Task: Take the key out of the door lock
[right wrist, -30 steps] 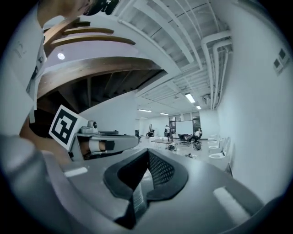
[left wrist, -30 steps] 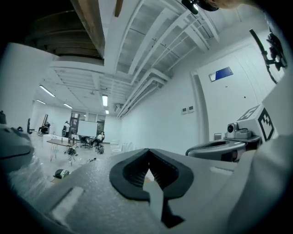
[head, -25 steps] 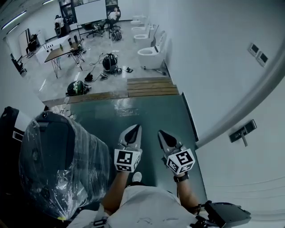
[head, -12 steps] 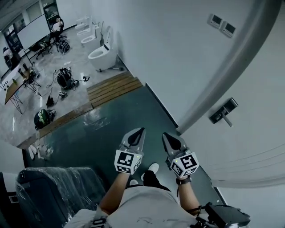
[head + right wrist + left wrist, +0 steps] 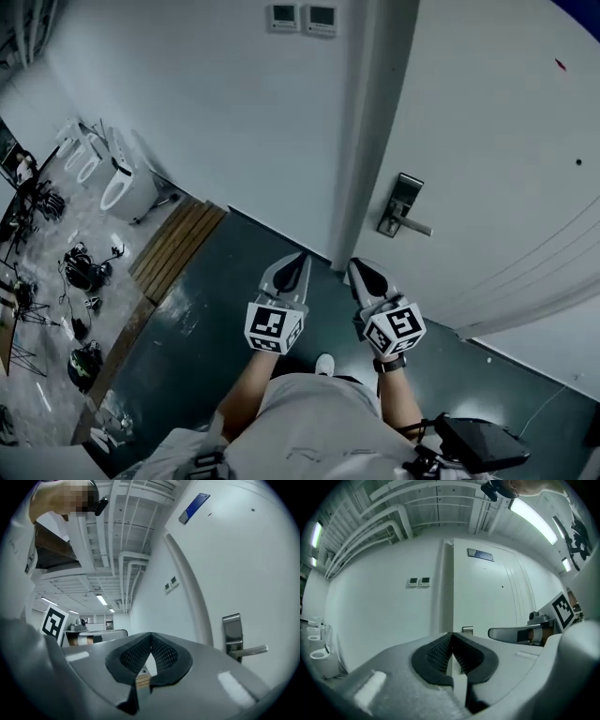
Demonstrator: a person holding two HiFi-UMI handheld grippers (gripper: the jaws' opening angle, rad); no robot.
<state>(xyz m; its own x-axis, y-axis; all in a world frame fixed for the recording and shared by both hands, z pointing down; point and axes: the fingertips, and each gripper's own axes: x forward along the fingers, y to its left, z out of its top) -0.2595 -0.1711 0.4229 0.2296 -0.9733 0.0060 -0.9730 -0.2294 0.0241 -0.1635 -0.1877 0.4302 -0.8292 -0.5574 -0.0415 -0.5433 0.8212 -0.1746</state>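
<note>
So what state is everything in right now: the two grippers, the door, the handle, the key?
Left gripper, grey with black pads: shut, nothing between its jaws.
Right gripper, same build: shut, empty.
White door: looks closed in its frame.
Silver lever handle: level, nothing touching it.
Key: too small to make out at the metal lock plate.

Right gripper (image 5: 151, 638) jaws together, nothing between; door lock plate (image 5: 232, 629) and lever handle (image 5: 251, 650) well right.
</note>
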